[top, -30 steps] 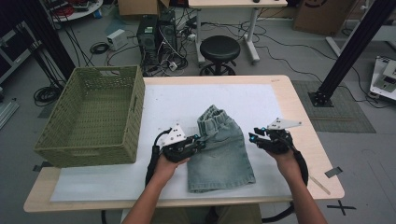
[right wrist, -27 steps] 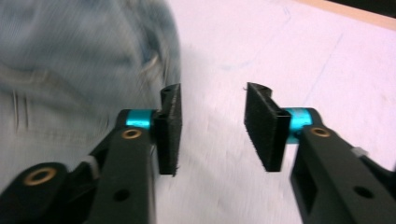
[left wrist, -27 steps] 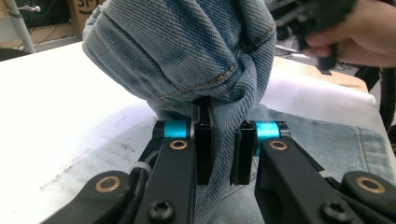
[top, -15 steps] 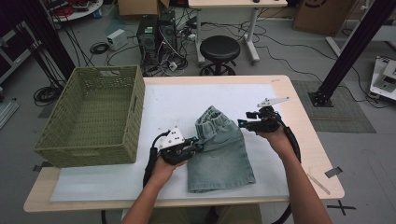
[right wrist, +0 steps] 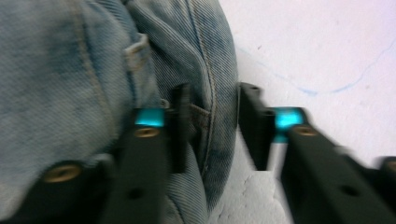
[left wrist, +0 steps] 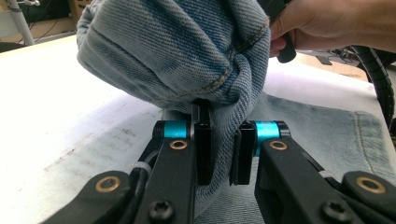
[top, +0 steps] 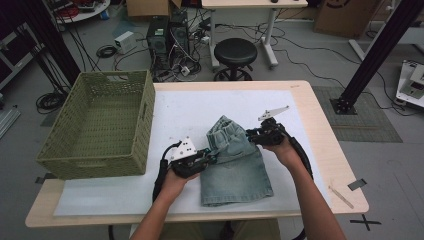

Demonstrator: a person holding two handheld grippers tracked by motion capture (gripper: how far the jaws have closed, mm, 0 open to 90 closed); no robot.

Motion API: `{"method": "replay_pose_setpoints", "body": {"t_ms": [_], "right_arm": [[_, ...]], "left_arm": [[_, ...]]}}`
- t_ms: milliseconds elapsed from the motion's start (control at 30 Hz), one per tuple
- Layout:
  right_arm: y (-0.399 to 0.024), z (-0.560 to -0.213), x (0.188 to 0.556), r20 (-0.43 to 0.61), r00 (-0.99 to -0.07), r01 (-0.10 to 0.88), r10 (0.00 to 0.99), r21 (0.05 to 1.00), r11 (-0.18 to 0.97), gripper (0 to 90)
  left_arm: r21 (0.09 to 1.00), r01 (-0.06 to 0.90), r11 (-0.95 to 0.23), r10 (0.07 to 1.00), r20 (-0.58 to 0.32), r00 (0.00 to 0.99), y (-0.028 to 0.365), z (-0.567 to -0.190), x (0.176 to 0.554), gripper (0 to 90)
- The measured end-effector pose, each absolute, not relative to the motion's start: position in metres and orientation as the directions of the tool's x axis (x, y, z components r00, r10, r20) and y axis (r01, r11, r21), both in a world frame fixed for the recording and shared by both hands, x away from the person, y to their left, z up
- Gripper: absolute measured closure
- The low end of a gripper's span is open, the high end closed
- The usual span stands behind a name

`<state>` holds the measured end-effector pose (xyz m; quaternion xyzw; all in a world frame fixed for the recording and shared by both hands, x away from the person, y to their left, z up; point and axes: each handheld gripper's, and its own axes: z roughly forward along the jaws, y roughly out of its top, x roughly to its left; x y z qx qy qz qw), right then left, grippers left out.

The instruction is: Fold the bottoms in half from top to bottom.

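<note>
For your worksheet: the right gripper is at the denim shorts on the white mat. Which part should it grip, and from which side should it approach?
Probably the waistband edge of the denim shorts. The right gripper should come in from the shorts' right side, level with the mat: the thick stitched band there already lies between its jaws, opposite the fold the left gripper clamps.

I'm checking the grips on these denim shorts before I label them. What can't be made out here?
- Right gripper, right gripper view: motion blur; the jaws straddle the denim shorts edge, but pad contact is unclear.
- Left gripper, left gripper view: bunched denim hides how deep the pinched fold goes.
- High view: both grips too small to judge.
- Basket, high view: its near wall hides part of the floor inside.
</note>
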<state>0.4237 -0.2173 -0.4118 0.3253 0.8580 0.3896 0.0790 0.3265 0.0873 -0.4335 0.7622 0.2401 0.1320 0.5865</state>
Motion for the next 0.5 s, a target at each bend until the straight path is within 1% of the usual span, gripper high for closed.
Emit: {"method": "replay_pose_setpoints", "body": {"t_ms": [67,100,200,267,367,500], "right_arm": [[-0.215,-0.41,0.421,0.09,-0.786,0.476,0.611,0.719,0.507,82.0],[-0.215,-0.409,0.42,0.078,-0.787,0.469,0.612,0.72,0.512,83.1],[-0.218,-0.404,0.413,0.054,-0.783,0.451,0.619,0.735,0.506,84.0],[-0.223,-0.401,0.407,0.054,-0.781,0.438,0.622,0.757,0.484,84.1],[-0.232,-0.4,0.396,0.065,-0.779,0.427,0.624,0.783,0.452,84.0],[-0.239,-0.401,0.383,0.056,-0.78,0.404,0.623,0.806,0.433,84.0]], "left_arm": [[0.957,0.212,-0.196,0.522,-0.081,0.849,0.088,-0.433,0.327,82.8],[0.958,0.211,-0.195,0.521,-0.081,0.849,0.088,-0.433,0.327,82.8],[0.957,0.218,-0.189,0.531,-0.088,0.843,0.09,-0.433,0.326,82.6],[0.955,0.239,-0.173,0.539,-0.112,0.835,0.092,-0.432,0.327,81.7],[0.952,0.257,-0.165,0.565,-0.122,0.816,0.094,-0.431,0.329,78.4],[0.949,0.267,-0.165,0.593,-0.121,0.796,0.096,-0.43,0.33,70.6]]}}
